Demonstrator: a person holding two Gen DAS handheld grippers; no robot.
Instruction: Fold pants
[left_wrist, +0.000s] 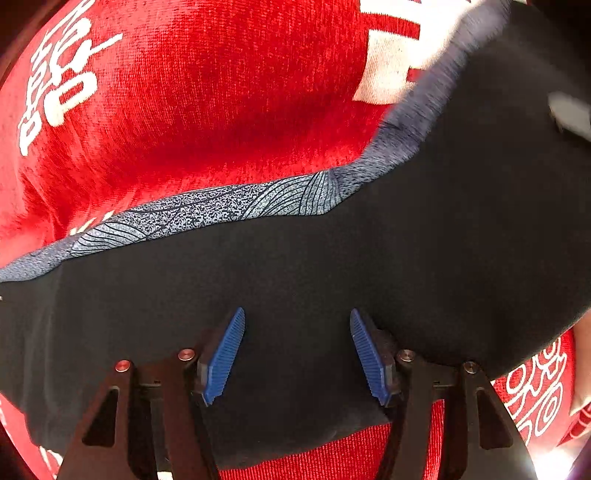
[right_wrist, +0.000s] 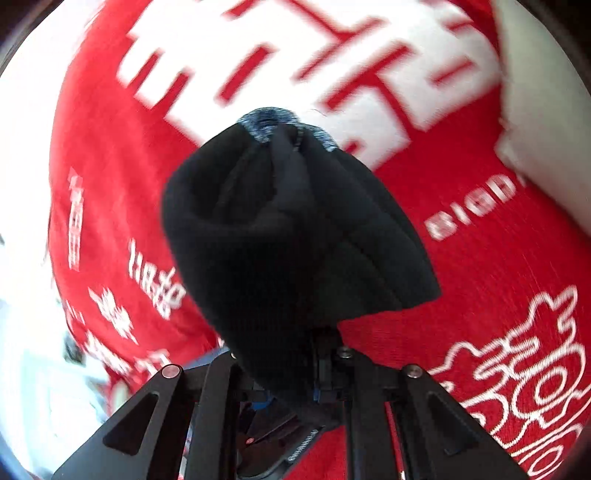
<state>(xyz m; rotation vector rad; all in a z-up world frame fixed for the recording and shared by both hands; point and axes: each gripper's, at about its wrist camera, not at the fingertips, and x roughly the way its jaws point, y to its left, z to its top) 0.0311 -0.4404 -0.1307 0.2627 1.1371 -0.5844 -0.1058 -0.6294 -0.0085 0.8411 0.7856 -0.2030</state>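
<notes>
On the red cloth (left_wrist: 221, 110) your left gripper (left_wrist: 297, 354) hovers spread over the pants (left_wrist: 406, 258); your right gripper (right_wrist: 288, 384) pinches a bunched end, lifted for folding.

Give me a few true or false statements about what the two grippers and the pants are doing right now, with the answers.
1. The left gripper is open, its blue pads apart over the black pants. True.
2. The right gripper is empty. False: it is shut on a bunched fold of the pants.
3. The cloth under the pants is plain green. False: it is red with white print.
4. The pants have a grey patterned band along one edge. True.
</notes>
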